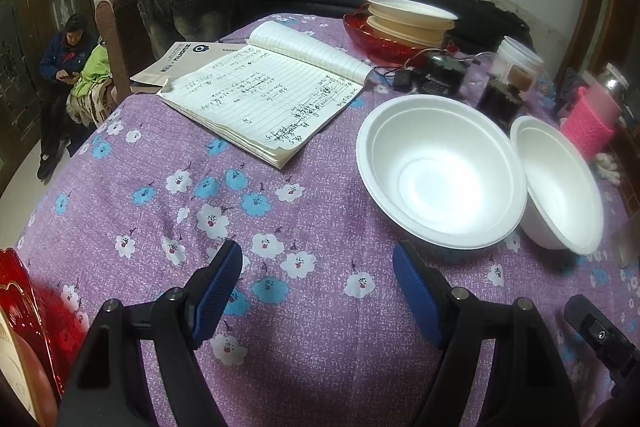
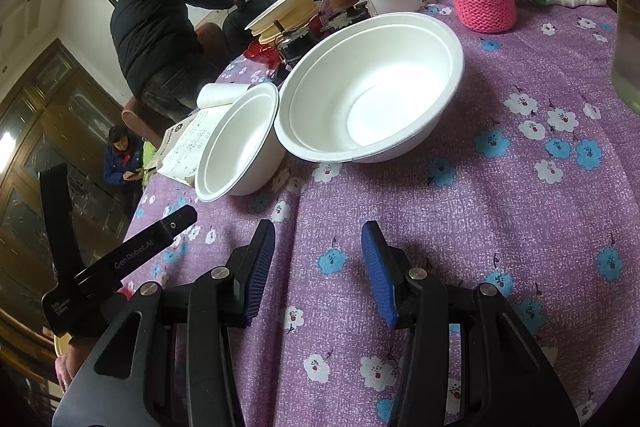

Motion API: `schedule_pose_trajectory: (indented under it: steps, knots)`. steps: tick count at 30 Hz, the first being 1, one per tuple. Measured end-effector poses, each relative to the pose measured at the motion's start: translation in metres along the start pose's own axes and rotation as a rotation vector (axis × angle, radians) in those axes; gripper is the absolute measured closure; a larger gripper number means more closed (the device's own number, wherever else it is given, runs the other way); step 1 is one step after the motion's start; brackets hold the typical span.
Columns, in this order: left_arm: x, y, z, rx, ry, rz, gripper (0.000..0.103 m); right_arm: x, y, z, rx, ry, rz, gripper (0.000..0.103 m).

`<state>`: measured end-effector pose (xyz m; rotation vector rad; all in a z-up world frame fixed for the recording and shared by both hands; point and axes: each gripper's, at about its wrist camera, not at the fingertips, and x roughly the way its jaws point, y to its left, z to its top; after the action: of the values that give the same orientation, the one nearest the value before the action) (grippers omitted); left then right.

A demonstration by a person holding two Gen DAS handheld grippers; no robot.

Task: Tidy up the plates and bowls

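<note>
Two white bowls [image 1: 440,175] [image 1: 560,187] sit unstacked, touching, right of the notebook [image 1: 264,95] on the worktop; left tool [image 1: 316,291] and right tool [image 2: 318,267] hover spread, empty. Stacking remains.

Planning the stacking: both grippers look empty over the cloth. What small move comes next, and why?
Probably ease the right gripper, open and empty, forward to the rim of the nearer white bowl. It sits upright beside the second white bowl, rims almost touching, neither nested yet.
</note>
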<state>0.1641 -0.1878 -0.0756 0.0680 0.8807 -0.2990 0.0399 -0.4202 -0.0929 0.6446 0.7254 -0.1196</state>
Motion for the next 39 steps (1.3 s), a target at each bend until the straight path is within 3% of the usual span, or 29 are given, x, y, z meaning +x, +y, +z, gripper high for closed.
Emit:
schedule_pose_trajectory:
  steps: [39]
  knots:
    - [0.005,-0.016,-0.01,0.058,0.073,-0.064,0.025,0.01,-0.005,-0.005,0.018,0.051,0.004,0.058]
